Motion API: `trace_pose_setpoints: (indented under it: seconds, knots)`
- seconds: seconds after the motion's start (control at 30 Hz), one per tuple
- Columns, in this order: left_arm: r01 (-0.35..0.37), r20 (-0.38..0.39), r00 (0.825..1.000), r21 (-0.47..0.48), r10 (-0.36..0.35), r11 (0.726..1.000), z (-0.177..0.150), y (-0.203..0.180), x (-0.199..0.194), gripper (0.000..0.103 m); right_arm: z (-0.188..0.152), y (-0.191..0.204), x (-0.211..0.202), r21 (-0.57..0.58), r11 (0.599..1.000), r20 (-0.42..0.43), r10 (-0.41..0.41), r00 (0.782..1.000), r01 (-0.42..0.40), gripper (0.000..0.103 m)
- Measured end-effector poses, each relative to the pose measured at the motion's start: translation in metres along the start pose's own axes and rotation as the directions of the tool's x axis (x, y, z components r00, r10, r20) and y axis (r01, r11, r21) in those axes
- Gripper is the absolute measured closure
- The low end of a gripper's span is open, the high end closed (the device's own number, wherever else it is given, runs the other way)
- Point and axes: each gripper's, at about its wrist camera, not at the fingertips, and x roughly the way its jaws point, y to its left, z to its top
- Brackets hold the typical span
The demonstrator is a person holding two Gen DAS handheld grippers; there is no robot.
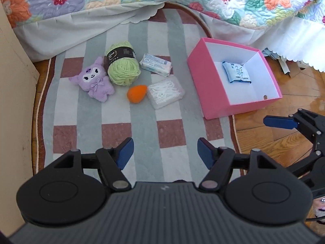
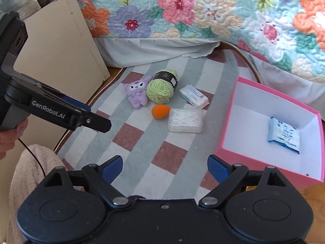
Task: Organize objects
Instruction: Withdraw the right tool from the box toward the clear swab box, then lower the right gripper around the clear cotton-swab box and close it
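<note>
Both tools hang above the striped rug (image 1: 142, 134) with nothing between their fingers: the left tool (image 1: 165, 153) has its blue pads spread wide, and so does the right tool (image 2: 165, 169). On the rug, well ahead of both, five loose things lie in a tight cluster: a purple plush toy (image 1: 93, 80) touching a ball of green yarn (image 1: 122, 65), a white tissue pack (image 1: 156, 64) beside the yarn, an orange sponge (image 1: 136, 94), and a clear box of cotton swabs (image 1: 165, 93) just beside the sponge. The pink box (image 1: 205, 85) sits to the right, half on the rug and half on the wooden floor, with one blue packet (image 1: 236, 72) already inside it.

The crowding is the likely trouble. A wide-open tool coming down on the sponge could nudge the swab box or catch the yarn, which looks ready to roll. The plush toy is soft and may slip from a shallow pinch. The pink box looks light, so a careless drop against its wall could shove it further off the rug.
</note>
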Motion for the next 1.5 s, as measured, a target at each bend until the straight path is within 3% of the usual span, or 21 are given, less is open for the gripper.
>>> trace_pose_setpoints:
  seconds: [0.1, 0.37, 0.47, 0.6, 0.7, 0.77, 1.0, 1.1, 1.2, 1.33, 1.4, 1.5]
  knots:
    - [-0.009, 0.013, 1.000, 0.009, 0.009, 1.000, 0.002, 0.006, 0.010, 0.029, 0.002, 0.003, 0.013, -0.017, 1.000, 0.029, 0.023, 0.999, -0.022, 0.010]
    - [-0.021, 0.107, 0.994, 0.006, 0.020, 1.000, 0.008, 0.021, 0.039, 0.018, 0.003, 0.018, 0.056, -0.140, 0.990, 0.149, -0.001, 0.989, 0.022, 0.010]
    - [-0.063, 0.162, 0.984, -0.060, 0.072, 0.996, 0.012, 0.029, 0.050, 0.018, -0.002, 0.026, 0.077, -0.208, 0.971, 0.216, -0.069, 0.974, 0.115, 0.011]
    - [-0.010, 0.152, 0.988, -0.123, 0.029, 0.992, 0.019, 0.042, 0.072, 0.018, -0.007, 0.030, 0.105, -0.228, 0.956, 0.246, -0.128, 0.961, 0.186, 0.011]
    - [-0.091, 0.156, 0.982, -0.089, 0.104, 0.992, 0.020, 0.038, 0.088, 0.020, -0.008, 0.038, 0.122, -0.234, 0.929, 0.233, -0.231, 0.945, 0.285, 0.011]
    - [-0.098, 0.148, 0.983, -0.073, 0.108, 0.992, 0.021, 0.039, 0.098, 0.021, -0.009, 0.039, 0.126, -0.240, 0.926, 0.252, -0.232, 0.940, 0.293, 0.011]
    - [-0.013, 0.155, 0.987, -0.102, 0.029, 0.995, 0.022, 0.048, 0.129, 0.021, -0.009, 0.034, 0.158, -0.231, 0.935, 0.261, -0.207, 0.943, 0.269, 0.011]
    - [0.055, 0.144, 0.989, -0.143, -0.034, 0.988, 0.022, 0.056, 0.148, 0.027, -0.008, 0.022, 0.174, -0.186, 0.949, 0.264, -0.201, 0.943, 0.254, 0.011]
    - [0.078, 0.150, 0.987, -0.141, -0.057, 0.987, 0.021, 0.059, 0.163, 0.029, -0.007, 0.009, 0.187, -0.125, 0.963, 0.248, -0.203, 0.947, 0.239, 0.011]
    - [0.101, 0.168, 0.983, -0.134, -0.078, 0.986, 0.022, 0.060, 0.174, 0.034, -0.013, 0.008, 0.202, -0.129, 0.947, 0.246, -0.257, 0.935, 0.294, 0.011]
    - [0.122, 0.194, 0.976, -0.130, -0.096, 0.984, 0.022, 0.059, 0.176, 0.040, -0.015, 0.010, 0.205, -0.111, 0.942, 0.255, -0.282, 0.925, 0.318, 0.011]
    - [0.141, 0.214, 0.970, -0.126, -0.112, 0.982, 0.022, 0.060, 0.180, 0.049, -0.016, 0.010, 0.211, -0.087, 0.950, 0.248, -0.271, 0.930, 0.300, 0.011]
